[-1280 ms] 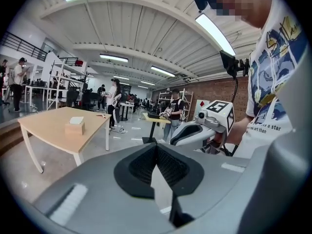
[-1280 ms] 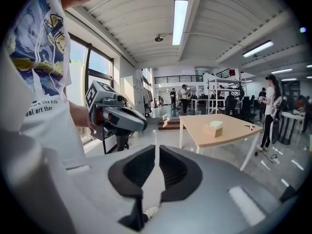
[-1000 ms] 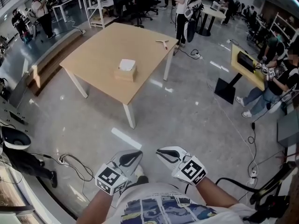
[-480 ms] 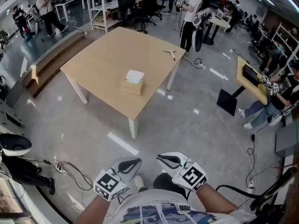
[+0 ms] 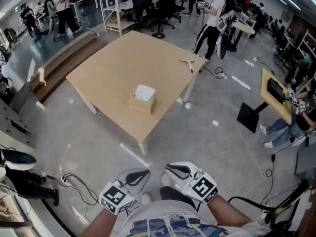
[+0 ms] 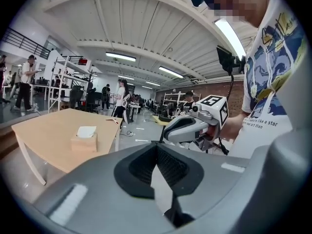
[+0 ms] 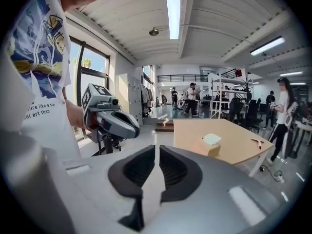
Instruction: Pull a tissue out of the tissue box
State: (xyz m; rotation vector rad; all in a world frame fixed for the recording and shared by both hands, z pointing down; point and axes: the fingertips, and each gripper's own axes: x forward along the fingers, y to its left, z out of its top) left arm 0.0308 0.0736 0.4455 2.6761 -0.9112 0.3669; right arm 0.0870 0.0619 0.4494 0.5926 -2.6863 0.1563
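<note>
The tan cardboard tissue box (image 5: pixel 142 102), white tissue (image 5: pixel 145 92) poking up, sits toward the near corner of the pale wooden table (image 5: pixel 118 58), well apart from both grippers. Pulled unbraced, the light box may lift or slide off. Only the gripper views show the left gripper (image 6: pixel 156 147) and right gripper (image 7: pixel 157 150) clenched on nothing; only the head view shows that corner.

One counter (image 5: pixel 108 68), one tissue box (image 5: pixel 142 100), one Y-shaped tool (image 5: pixel 188 64); two grippers: left hand-held gripper (image 5: pixel 140 173), right hand-held gripper (image 5: pixel 173 169).
</note>
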